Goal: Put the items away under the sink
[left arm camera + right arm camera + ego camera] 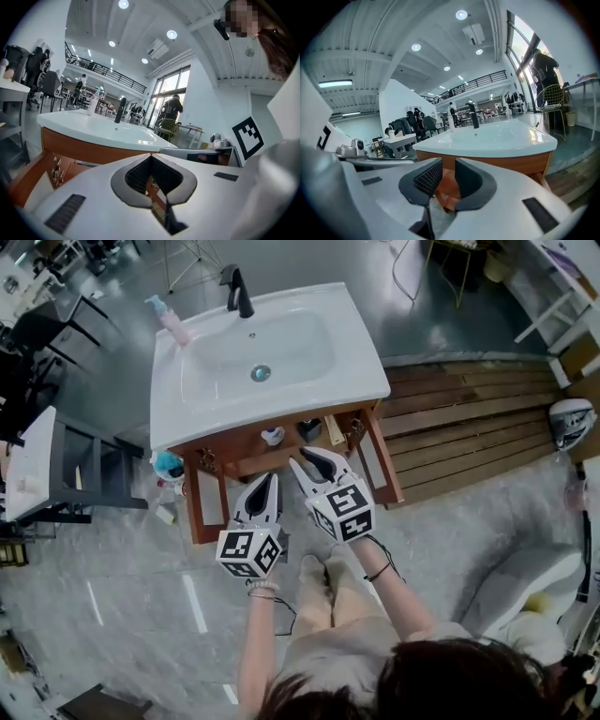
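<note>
The items [273, 435] are split between two places. A few small ones, one white, one dark and a yellowish box, sit on the shelf of the open cabinet [208, 498] under the sink [361, 381]. A teal-capped bottle [169, 465] stands on the floor [122, 596] just beside the cabinet's left door, with a small pale thing near it that I can't make out. A pink pump bottle [172, 320] stands on the sink's back left corner, near the tap [239, 292]; whether it belongs to the job I can't say.

The person stands in front of the open doors with both tools held up, side by side. The left gripper [273, 477] has its tips pressed together on nothing. The right gripper [309, 457] shows a narrow slit between its pads, and through it I see only the cabinet's wood.

From here I'd judge the teal-capped bottle to be light, stiff plastic, smooth and likely to slip. It is probably top-heavy enough to tip if nudged at the cap. I'd pinch it across the body, below the cap, with the jaws spread wide first, and carry it upright onto the shelf beside the others.
</note>
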The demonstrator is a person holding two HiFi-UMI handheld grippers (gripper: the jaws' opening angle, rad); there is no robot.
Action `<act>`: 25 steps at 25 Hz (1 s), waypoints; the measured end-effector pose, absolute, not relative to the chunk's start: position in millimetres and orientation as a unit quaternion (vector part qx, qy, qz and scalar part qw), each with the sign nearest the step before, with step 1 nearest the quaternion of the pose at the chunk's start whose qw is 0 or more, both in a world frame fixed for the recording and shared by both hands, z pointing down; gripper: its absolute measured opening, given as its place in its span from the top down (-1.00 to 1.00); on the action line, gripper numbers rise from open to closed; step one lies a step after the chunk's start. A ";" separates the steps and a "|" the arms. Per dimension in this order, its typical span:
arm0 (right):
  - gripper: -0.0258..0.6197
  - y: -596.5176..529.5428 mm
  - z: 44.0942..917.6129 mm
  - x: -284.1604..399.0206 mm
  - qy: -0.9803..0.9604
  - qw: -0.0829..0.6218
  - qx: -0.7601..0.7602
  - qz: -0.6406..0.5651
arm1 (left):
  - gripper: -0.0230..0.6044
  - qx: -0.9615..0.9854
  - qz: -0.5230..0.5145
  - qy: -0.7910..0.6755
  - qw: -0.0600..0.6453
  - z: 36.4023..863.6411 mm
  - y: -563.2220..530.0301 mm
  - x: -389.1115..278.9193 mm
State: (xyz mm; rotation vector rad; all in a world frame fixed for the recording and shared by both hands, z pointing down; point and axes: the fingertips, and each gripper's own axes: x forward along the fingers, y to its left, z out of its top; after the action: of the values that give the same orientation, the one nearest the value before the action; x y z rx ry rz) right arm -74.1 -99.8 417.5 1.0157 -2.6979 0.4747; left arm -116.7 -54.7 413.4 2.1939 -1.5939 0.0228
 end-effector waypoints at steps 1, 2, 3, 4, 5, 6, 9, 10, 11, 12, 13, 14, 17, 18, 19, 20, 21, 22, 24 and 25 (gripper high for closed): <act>0.63 -97.6 412.9 -71.8 -0.917 0.107 0.348 0.164 | 0.93 0.792 0.008 -0.573 0.212 407.9 -53.7 -114.6; 0.65 -95.2 408.6 -69.4 -0.916 0.104 0.350 0.167 | 0.93 0.793 0.007 -0.572 0.210 402.6 -52.4 -112.4; 0.67 -92.4 404.5 -67.2 -0.915 0.101 0.352 0.170 | 0.93 0.794 0.006 -0.571 0.209 397.5 -50.8 -110.3; 0.68 -89.4 400.7 -65.1 -0.914 0.099 0.353 0.173 | 0.93 0.796 0.005 -0.569 0.208 392.7 -49.0 -108.1; 0.69 -86.5 397.2 -63.4 -0.914 0.097 0.354 0.175 | 0.93 0.797 0.004 -0.567 0.206 388.4 -47.3 -106.0; 0.71 -84.0 394.1 -61.9 -0.913 0.096 0.354 0.176 | 0.93 0.799 0.004 -0.565 0.205 384.6 -46.1 -103.8; 0.74 -79.2 385.5 -58.6 -0.914 0.089 0.350 0.182 | 0.93 0.803 0.000 -0.561 0.202 374.7 -44.4 -98.3; 0.74 -77.6 382.9 -57.3 -0.915 0.089 0.349 0.184 | 0.93 0.804 0.000 -0.560 0.201 371.6 -43.6 -96.6; 0.76 -76.3 380.5 -55.7 -0.915 0.089 0.348 0.184 | 0.93 0.805 -0.001 -0.558 0.199 368.8 -42.9 -94.9; 0.76 -75.5 378.0 -54.1 -0.915 0.088 0.348 0.184 | 0.93 0.807 -0.001 -0.557 0.198 366.1 -42.4 -93.4; 0.77 -74.8 375.4 -52.6 -0.915 0.088 0.348 0.184 | 0.93 0.808 -0.002 -0.555 0.197 363.7 -41.9 -92.1; 0.79 -73.9 372.8 -51.4 -0.915 0.086 0.348 0.184 | 0.93 0.809 -0.003 -0.554 0.197 361.5 -41.0 -91.0; 0.82 -70.5 364.8 -49.9 -0.917 0.083 0.344 0.182 | 0.93 0.810 -0.005 -0.552 0.196 355.6 -38.1 -88.8; 0.84 -69.1 362.2 -49.5 -0.919 0.082 0.341 0.182 | 0.93 0.811 -0.007 -0.552 0.195 353.7 -37.3 -87.8; 0.85 -67.7 359.7 -48.7 -0.919 0.080 0.339 0.181 | 0.93 0.811 -0.008 -0.551 0.195 351.9 -36.5 -86.6; 0.86 -66.4 357.5 -47.7 -0.920 0.078 0.338 0.181 | 0.93 0.812 -0.009 -0.550 0.194 350.2 -35.8 -85.1; 0.86 -65.3 355.2 -46.7 -0.921 0.077 0.337 0.180 | 0.93 0.814 -0.010 -0.548 0.193 348.4 -35.3 -83.5; 0.86 -64.5 352.8 -45.9 -0.922 0.075 0.335 0.179 | 0.93 0.815 -0.010 -0.547 0.190 346.3 -35.2 -82.1; 0.87 -64.0 347.9 -44.8 -0.923 0.073 0.334 0.177 | 0.93 0.818 -0.011 -0.545 0.185 341.2 -35.7 -80.4; 0.87 -64.0 345.9 -44.0 -0.923 0.072 0.334 0.177 | 0.93 0.819 -0.012 -0.544 0.184 338.9 -35.9 -79.7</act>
State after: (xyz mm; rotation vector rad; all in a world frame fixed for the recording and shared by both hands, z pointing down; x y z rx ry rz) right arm -44.0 -64.0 345.9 1.0041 -2.7744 0.5324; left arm -79.7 -35.9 338.9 2.3082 -1.5344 -0.0341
